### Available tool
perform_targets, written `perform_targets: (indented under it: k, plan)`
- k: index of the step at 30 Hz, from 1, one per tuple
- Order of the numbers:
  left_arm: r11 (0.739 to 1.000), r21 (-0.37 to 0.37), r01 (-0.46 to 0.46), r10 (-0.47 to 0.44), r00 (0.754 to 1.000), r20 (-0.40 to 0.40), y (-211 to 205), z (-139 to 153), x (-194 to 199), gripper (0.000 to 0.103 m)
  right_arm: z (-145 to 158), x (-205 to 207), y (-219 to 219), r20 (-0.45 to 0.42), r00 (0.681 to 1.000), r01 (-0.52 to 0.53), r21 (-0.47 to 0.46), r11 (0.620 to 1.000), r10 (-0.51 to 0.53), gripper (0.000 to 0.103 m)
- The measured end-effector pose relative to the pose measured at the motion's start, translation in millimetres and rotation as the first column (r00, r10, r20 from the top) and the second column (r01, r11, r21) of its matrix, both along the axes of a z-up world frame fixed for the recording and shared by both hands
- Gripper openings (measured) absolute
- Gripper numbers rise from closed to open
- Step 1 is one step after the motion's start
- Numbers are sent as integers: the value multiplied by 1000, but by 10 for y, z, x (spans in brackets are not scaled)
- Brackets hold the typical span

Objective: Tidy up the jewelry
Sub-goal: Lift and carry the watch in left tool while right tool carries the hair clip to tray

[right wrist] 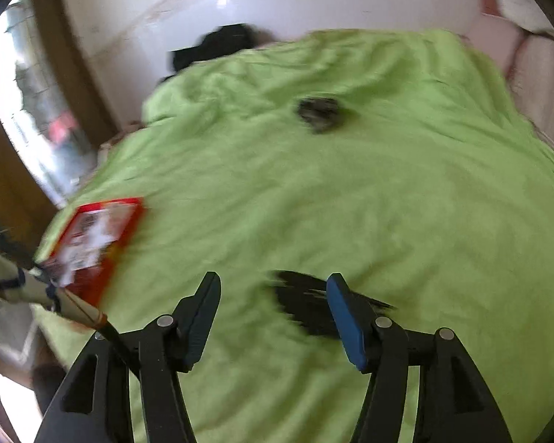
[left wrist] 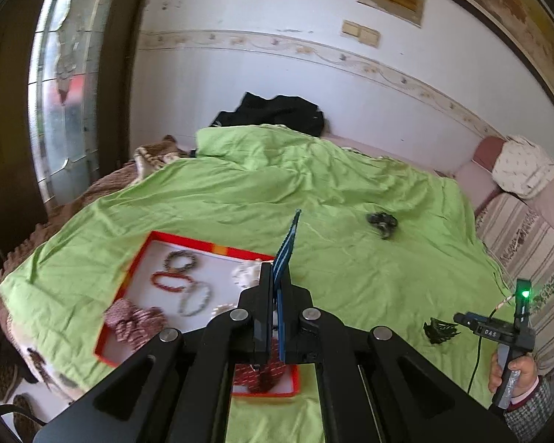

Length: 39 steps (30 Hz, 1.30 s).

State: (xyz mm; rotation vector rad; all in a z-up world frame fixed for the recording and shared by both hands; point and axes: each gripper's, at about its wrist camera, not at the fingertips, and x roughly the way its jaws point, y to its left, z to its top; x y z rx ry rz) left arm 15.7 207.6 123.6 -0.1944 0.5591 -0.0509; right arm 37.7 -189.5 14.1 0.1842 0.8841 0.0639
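Note:
A red-rimmed white tray [left wrist: 138, 254] lies on the green bedspread [left wrist: 351, 258] and holds several bead bracelets [left wrist: 181, 260] and a scrunchie [left wrist: 133, 323]. My left gripper [left wrist: 277, 277] is shut with nothing between its fingers, just above the tray's right part. A black tasselled piece [left wrist: 439, 330] lies near my right gripper's handle [left wrist: 513, 336]. In the right wrist view my right gripper [right wrist: 273, 288] is open, and the black piece [right wrist: 306, 306] lies just past its blue finger [right wrist: 345, 317]. A dark bracelet [right wrist: 319, 112] lies farther out, also in the left wrist view [left wrist: 382, 221].
The tray also shows blurred at the left of the right wrist view [right wrist: 92, 236]. A black garment [left wrist: 277, 112] sits at the far end of the bed by the wall. Striped cushions [left wrist: 528, 236] and a pillow [left wrist: 522, 170] line the right side. A mirrored door [left wrist: 66, 92] stands at the left.

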Motion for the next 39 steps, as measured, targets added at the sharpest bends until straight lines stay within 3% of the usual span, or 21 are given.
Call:
perform_targets:
  k: [4, 13, 17, 21, 27, 29, 31, 33, 34, 39]
  plan:
    - [998, -3, -61, 61, 998, -8, 207, -38, -60, 1, -165, -20, -168, -29, 1000, 6, -32, 999, -7, 64]
    - [989, -32, -141, 141, 990, -10, 463, -25, -189, 1, -116, -176, 285, 31, 976, -209, -154, 966, 216, 64]
    - [987, -39, -157, 157, 988, -5, 523, -9, -225, 1, -227, -131, 398, 8, 976, -209, -240, 948, 217, 64]
    - [986, -48, -161, 161, 987, -13, 574, -36, -249, 1, -348, 7, 168, 5, 995, -95, -162, 982, 98, 67]
    - [985, -59, -165, 163, 986, -34, 606, -109, -254, 1, -541, 148, 58, -32, 999, -32, -153, 988, 27, 73]
    - [985, -54, -164, 162, 986, -39, 599, -122, -250, 1, -592, 185, -8, -52, 999, -18, -109, 994, 13, 72]
    - [986, -49, -162, 160, 986, -41, 594, -125, -238, 1, -635, 215, -62, -71, 997, 3, -83, 997, -9, 55]
    - [986, -49, -162, 160, 986, -41, 585, -126, -238, 1, -624, 207, -94, -73, 997, 17, -62, 998, -22, 52]
    - [986, -48, -163, 161, 986, -40, 579, -126, -239, 1, -589, 192, -107, -64, 998, 20, -37, 999, -22, 42]
    - [987, -38, -157, 156, 987, -36, 573, -120, -202, 1, -348, 139, -63, -21, 1000, 22, 4, 1000, -22, 40]
